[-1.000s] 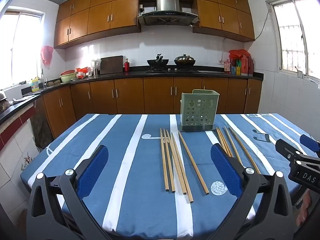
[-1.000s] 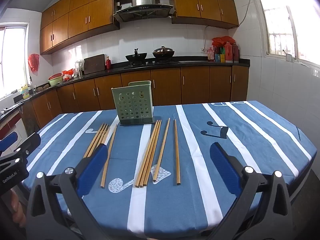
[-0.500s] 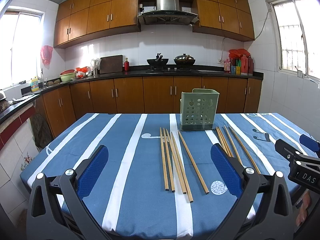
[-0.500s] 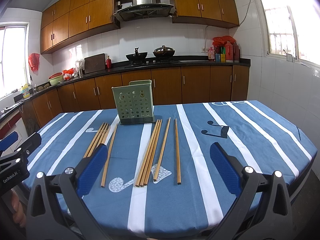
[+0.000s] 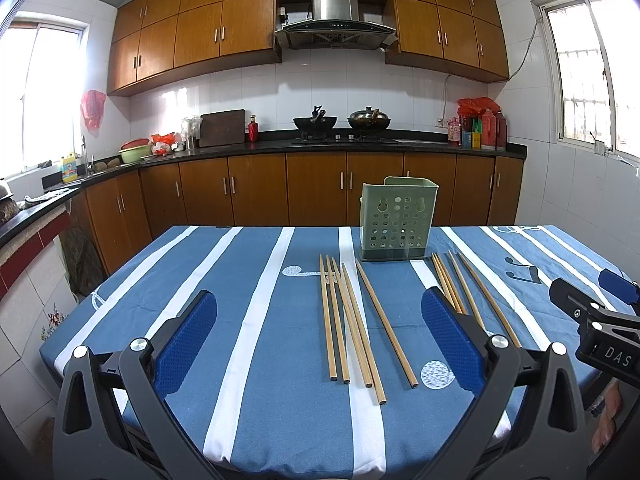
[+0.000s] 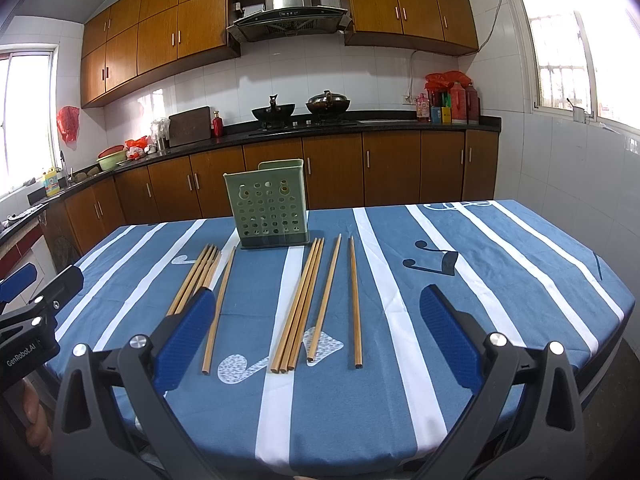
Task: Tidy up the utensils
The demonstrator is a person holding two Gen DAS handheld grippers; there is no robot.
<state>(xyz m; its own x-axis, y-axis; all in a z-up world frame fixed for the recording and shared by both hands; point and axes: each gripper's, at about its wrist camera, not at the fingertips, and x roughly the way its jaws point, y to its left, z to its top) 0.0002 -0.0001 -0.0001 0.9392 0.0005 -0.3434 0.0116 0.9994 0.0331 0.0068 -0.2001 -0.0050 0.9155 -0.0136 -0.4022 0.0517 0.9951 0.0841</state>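
Nothing has shifted in the past second: both grippers, left (image 5: 320,336) and right (image 6: 320,334), hover with jaws spread, chopsticks (image 5: 352,320) untouched before the green holder (image 5: 396,220).

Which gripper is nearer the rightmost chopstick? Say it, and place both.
Right. The right gripper faces the rightmost chopstick, which lies ahead between its open fingers. The left gripper is farther left; the stick lies beyond its right finger.

Your left tongs (image 5: 320,336), black frames, blue textured pads (image 5: 188,344), silver screws, right tongs (image 6: 320,332) alike, "GenRobot.AI" lettering.
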